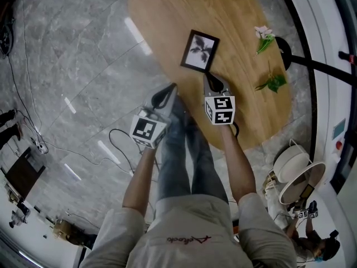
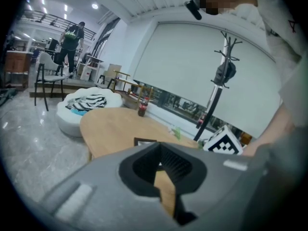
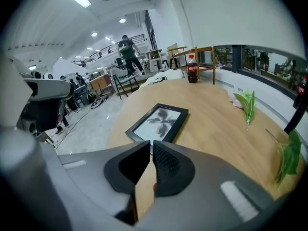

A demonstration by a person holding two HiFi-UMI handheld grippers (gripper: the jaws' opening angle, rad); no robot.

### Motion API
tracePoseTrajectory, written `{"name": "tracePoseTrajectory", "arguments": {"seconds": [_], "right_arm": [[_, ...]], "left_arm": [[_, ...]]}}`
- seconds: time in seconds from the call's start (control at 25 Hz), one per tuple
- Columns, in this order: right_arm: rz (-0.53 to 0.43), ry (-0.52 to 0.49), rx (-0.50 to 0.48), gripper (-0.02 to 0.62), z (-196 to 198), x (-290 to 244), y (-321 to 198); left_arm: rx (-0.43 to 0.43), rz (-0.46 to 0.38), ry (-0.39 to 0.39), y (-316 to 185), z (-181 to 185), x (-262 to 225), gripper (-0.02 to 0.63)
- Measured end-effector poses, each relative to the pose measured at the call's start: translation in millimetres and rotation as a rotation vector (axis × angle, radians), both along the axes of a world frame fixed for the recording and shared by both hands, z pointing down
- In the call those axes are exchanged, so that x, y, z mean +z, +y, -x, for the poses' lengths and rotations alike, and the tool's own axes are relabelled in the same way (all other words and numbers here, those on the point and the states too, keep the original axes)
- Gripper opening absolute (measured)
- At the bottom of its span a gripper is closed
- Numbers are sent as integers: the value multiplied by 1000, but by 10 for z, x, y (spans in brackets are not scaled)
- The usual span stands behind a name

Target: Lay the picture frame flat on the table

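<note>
Right gripper (image 3: 151, 144) fingers clenched tip to tip, nothing between. Frame (image 3: 158, 122) lay flat, picture up, at its 12 o'clock, just beside tips; contact unclear. Left gripper (image 2: 159, 148) fingers also pinched together, empty, near table (image 1: 162, 21) edge, at frame's 7 o'clock. Oval wooden table; green sprigs (image 1: 272, 83) at frame's 3 to 4 o'clock, cola bottle (image 3: 192, 68) at far end. Grey marble floor (image 1: 72, 66), open bright hall, person (image 3: 128, 49) walking far off.

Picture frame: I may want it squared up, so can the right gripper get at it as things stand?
Probably yes. The picture frame lies flat on the table just ahead of the right gripper, its jaws shut and empty, with only bare wood between.
</note>
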State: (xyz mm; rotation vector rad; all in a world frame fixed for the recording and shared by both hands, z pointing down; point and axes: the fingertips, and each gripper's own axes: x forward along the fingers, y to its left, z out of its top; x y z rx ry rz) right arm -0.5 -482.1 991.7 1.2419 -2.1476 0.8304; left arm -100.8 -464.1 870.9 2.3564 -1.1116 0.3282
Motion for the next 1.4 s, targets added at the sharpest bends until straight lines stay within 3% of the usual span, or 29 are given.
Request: {"name": "tracePoseTrajectory", "arguments": {"seconds": [0.08,0.44,1.4], "right_arm": [[-14,4,-1,5,-27,-106,3],[-96,3,-20,5,-72,-873,144],[-371,-70,-25,5,-221,-3918,1042]], "left_arm": [[5,-11,-6,-13,-26,-91,-2],[3,-55,-13,53,-122,-689,-1],[-83,-230,-31,862,-48,-2987,-2]]}}
